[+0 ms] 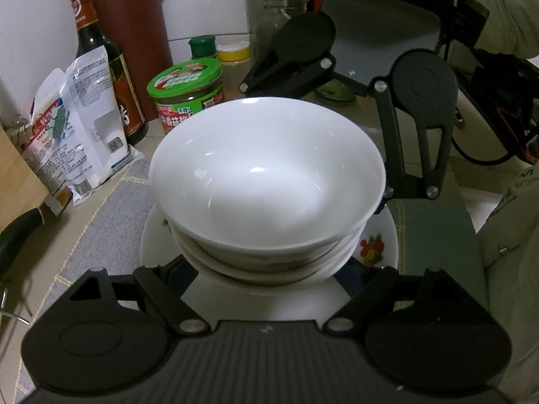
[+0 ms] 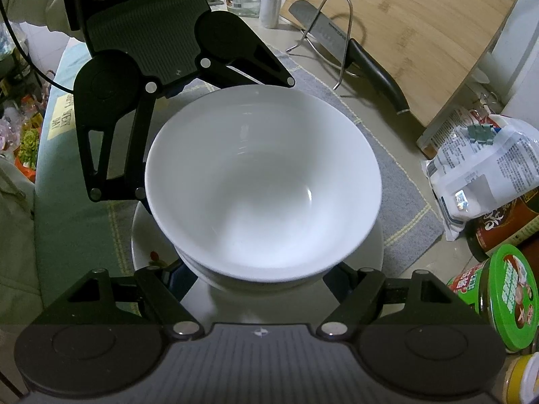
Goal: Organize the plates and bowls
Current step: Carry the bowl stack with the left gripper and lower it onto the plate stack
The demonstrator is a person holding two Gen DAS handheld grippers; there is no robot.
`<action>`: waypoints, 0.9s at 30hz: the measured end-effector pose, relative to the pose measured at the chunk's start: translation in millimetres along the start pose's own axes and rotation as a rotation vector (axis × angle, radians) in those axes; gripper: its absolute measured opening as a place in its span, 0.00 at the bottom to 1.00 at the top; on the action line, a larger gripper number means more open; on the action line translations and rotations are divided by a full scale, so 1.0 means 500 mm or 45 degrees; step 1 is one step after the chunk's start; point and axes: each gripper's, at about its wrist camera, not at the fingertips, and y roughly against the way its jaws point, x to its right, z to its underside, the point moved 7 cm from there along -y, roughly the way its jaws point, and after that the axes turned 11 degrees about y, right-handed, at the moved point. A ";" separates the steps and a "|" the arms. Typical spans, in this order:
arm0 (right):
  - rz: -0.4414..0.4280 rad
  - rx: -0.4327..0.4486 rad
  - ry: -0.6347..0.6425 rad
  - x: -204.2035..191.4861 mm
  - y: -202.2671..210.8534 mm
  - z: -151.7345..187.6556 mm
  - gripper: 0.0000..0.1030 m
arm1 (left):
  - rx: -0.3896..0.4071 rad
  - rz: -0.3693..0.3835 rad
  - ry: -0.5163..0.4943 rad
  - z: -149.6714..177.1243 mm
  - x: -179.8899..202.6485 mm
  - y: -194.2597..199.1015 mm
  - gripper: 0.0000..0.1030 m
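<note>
A stack of white bowls [image 1: 266, 181] sits on a white plate with a fruit print [image 1: 374, 245], on a grey mat. The same stack [image 2: 262, 188] and plate [image 2: 148, 252] show in the right wrist view. My left gripper [image 1: 269, 279] reaches in from one side and my right gripper [image 2: 262, 279] from the opposite side, jaws spread wide at the base of the stack. The bowls hide the fingertips, so contact with the plate cannot be told. Each gripper shows across the bowls in the other's view, the right [image 1: 397, 101] and the left [image 2: 141, 77].
A green-lidded jar [image 1: 187, 94], a sauce bottle [image 1: 101, 57], a brown knife block [image 1: 131, 33] and a white packet [image 1: 81, 124] stand behind. A knife [image 2: 347, 54] and a bamboo board [image 2: 421, 33] lean on a wire rack. A green cloth [image 1: 438, 235] lies beside the mat.
</note>
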 end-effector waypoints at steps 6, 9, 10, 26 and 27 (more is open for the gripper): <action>0.006 0.011 -0.026 0.007 -0.002 0.003 0.82 | -0.001 -0.008 0.026 0.000 -0.004 -0.002 0.84; 0.000 0.034 -0.037 0.005 0.003 0.000 0.90 | 0.009 -0.022 0.000 0.000 0.000 0.000 0.86; 0.007 0.039 -0.033 0.003 0.004 -0.001 0.95 | 0.016 -0.029 -0.009 0.001 0.001 0.002 0.91; 0.067 0.072 -0.013 -0.002 0.025 -0.003 1.00 | 0.146 -0.258 0.066 0.008 0.003 0.057 0.95; 0.070 0.074 -0.012 -0.002 0.027 -0.004 1.00 | 0.159 -0.271 0.076 0.009 0.007 0.064 0.95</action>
